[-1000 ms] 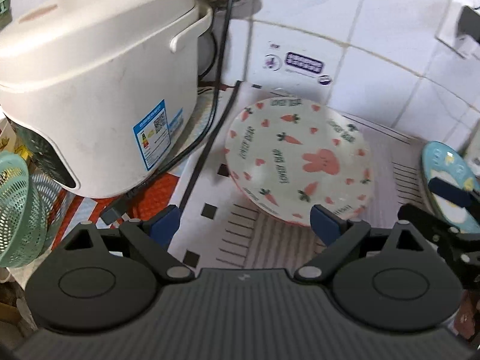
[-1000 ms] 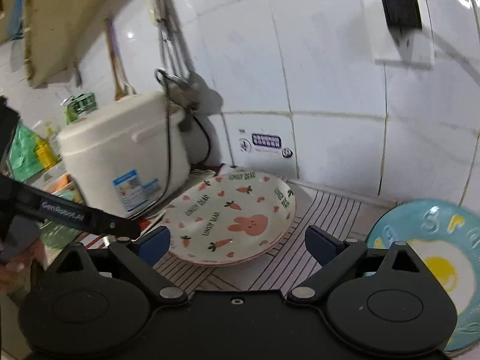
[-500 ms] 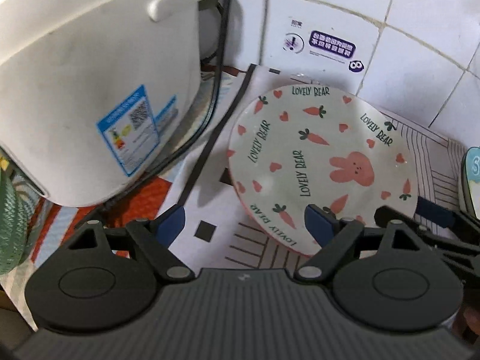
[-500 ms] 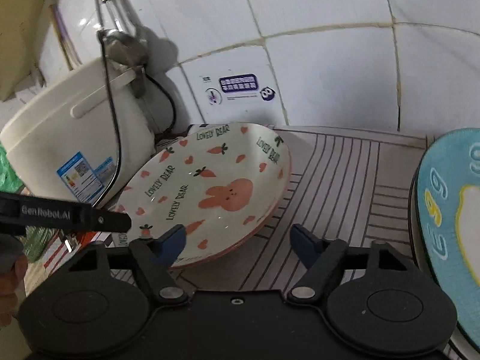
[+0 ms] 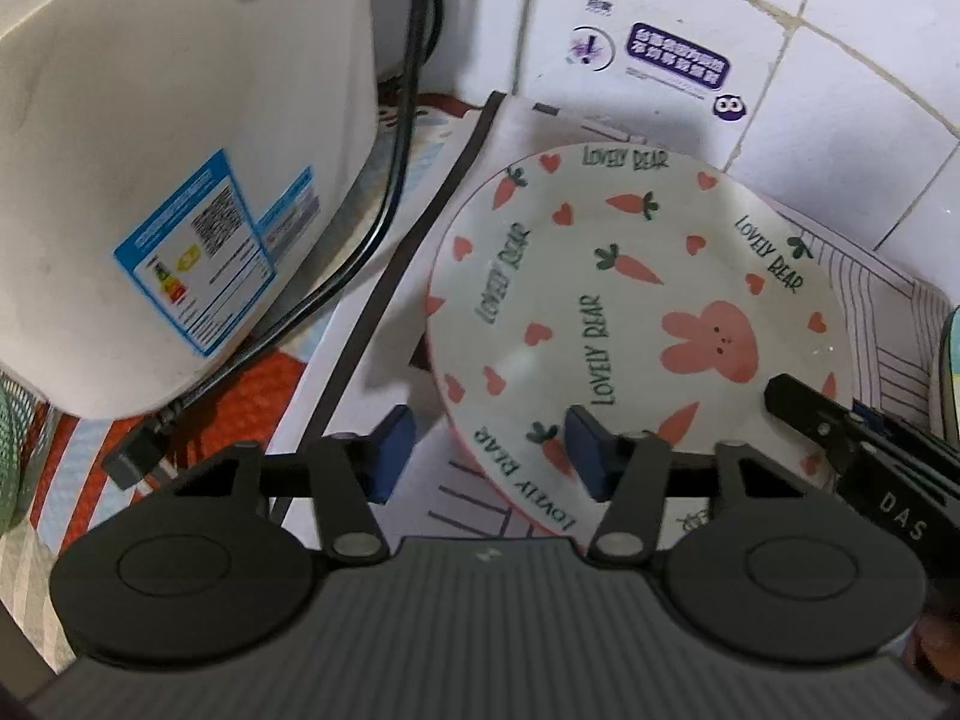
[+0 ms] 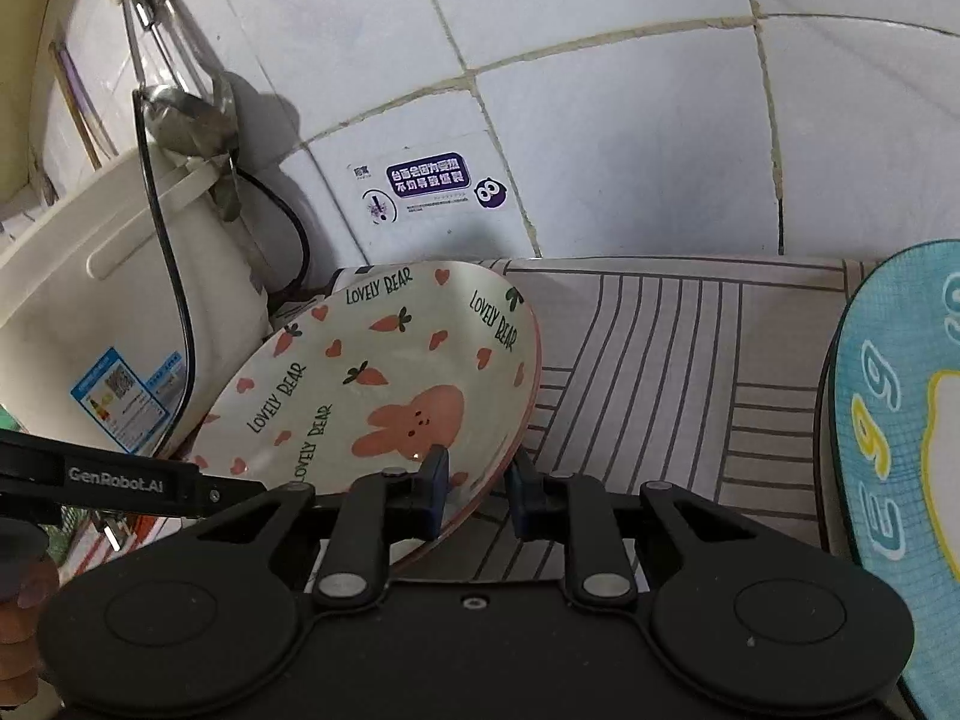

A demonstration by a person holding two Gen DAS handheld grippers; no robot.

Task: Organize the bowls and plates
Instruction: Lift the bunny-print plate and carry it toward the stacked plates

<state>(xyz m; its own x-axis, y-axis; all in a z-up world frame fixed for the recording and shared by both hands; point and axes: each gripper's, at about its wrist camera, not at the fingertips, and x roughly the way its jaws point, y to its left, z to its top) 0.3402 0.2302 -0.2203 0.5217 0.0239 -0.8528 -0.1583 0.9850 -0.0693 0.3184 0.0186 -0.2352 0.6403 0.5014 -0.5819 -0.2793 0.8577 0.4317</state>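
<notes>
Jaws of the right gripper (image 6: pixel 474 495) are closing on the near rim of the bunny plate (image 6: pixel 384 384), pads on either face. Jaws of the left gripper (image 5: pixel 489 459) are closing too, straddling the opposite rim, not yet pinching. Glazed ceramic likely handles stiff, slippery and breakable; the rim suits gripping. Beyond sits a rice cooker (image 5: pixel 150 180).

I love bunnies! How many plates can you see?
2: the bunny plate lies beside the rice cooker; the blue egg plate sits at the right edge. More may be hidden.
</notes>
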